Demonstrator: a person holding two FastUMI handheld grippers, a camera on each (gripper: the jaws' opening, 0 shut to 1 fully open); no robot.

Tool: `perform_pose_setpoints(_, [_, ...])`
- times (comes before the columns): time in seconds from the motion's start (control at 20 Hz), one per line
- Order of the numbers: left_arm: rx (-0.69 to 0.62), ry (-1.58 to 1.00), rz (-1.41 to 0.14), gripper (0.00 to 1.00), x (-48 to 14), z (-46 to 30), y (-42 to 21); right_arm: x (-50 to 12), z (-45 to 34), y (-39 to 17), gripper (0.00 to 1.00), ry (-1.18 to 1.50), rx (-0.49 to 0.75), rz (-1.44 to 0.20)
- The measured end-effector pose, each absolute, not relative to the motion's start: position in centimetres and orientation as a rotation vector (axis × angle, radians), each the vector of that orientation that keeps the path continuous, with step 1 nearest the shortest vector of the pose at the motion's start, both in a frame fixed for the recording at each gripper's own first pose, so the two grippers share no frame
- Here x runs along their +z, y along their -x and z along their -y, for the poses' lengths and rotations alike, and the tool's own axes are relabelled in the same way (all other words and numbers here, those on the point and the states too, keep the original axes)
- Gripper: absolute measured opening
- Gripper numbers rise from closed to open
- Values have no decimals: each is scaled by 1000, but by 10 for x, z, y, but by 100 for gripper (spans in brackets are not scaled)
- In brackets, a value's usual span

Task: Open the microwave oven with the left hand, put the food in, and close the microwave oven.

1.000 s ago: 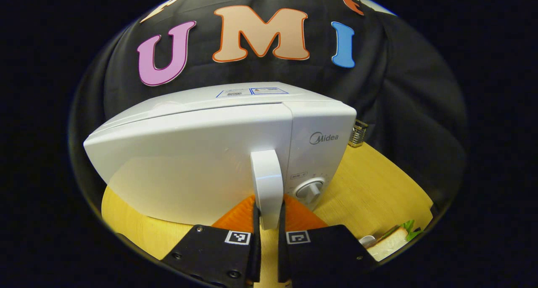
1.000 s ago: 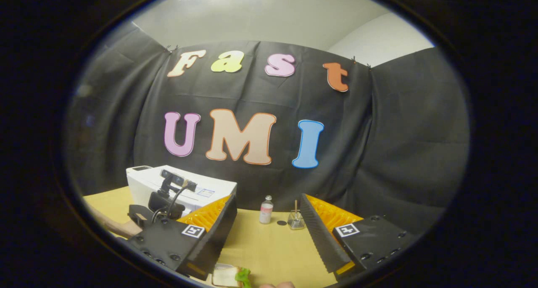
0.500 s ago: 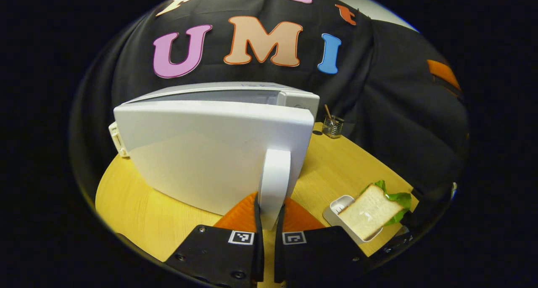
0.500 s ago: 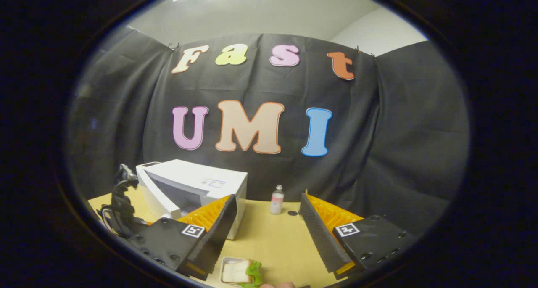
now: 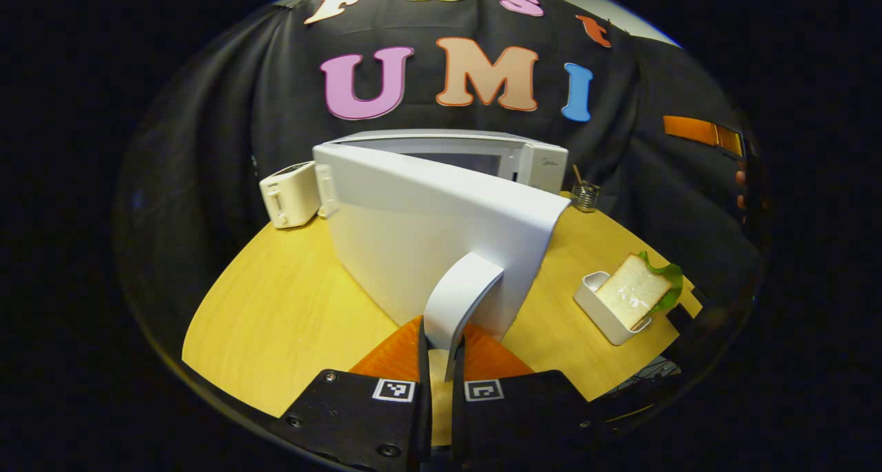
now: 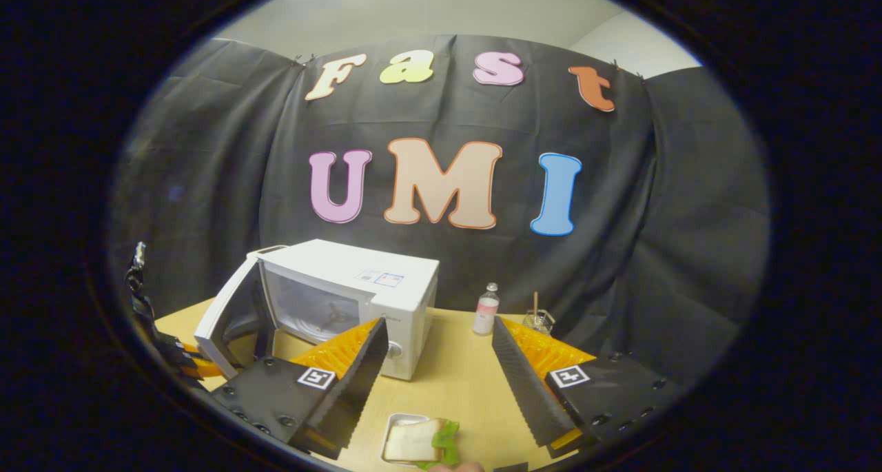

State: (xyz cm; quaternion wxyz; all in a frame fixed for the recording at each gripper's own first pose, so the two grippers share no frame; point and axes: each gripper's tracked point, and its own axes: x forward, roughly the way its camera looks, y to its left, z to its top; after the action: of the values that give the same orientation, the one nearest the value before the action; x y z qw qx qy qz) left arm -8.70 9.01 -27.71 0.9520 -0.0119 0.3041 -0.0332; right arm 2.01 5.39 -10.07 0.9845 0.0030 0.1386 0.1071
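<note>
The white microwave (image 5: 482, 156) stands at the back of the wooden table with its door (image 5: 427, 244) swung well out. My left gripper (image 5: 441, 337) is shut on the door's white handle (image 5: 460, 293). In the right gripper view the microwave (image 6: 358, 286) shows its open cavity, with the door (image 6: 226, 315) angled to the left. The food, a sandwich with lettuce (image 6: 417, 441) in a small white tray, lies on the table just below my right gripper (image 6: 439, 325), which hangs open and holds nothing. The sandwich (image 5: 634, 294) also lies right of the door.
A white toaster (image 5: 289, 193) sits left of the microwave. A small bottle (image 6: 486, 309) and a glass holder with a stick (image 6: 537, 317) stand by the back wall, right of the microwave. Bare wooden table (image 5: 275, 306) lies left of the door.
My left gripper has pulled the door from nearly closed to wide open, swinging left. The right gripper stayed open and shifted a little, bringing the sandwich more into view.
</note>
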Motion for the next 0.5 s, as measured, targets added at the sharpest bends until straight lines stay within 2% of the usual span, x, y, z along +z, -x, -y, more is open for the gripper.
perform_pose_setpoints(0.25, [146,142,-657,13,-279,-170,116,-111,-77,-24,94,-28,264,-311])
perform_pose_setpoints(0.45, [165,226,-685,18,-280,-193,127,-123,-83,-32,94,-24,288,-331])
perform_pose_setpoints(0.5, [168,211,-680,15,-281,-201,129,-126,-81,-34,96,-23,284,-340])
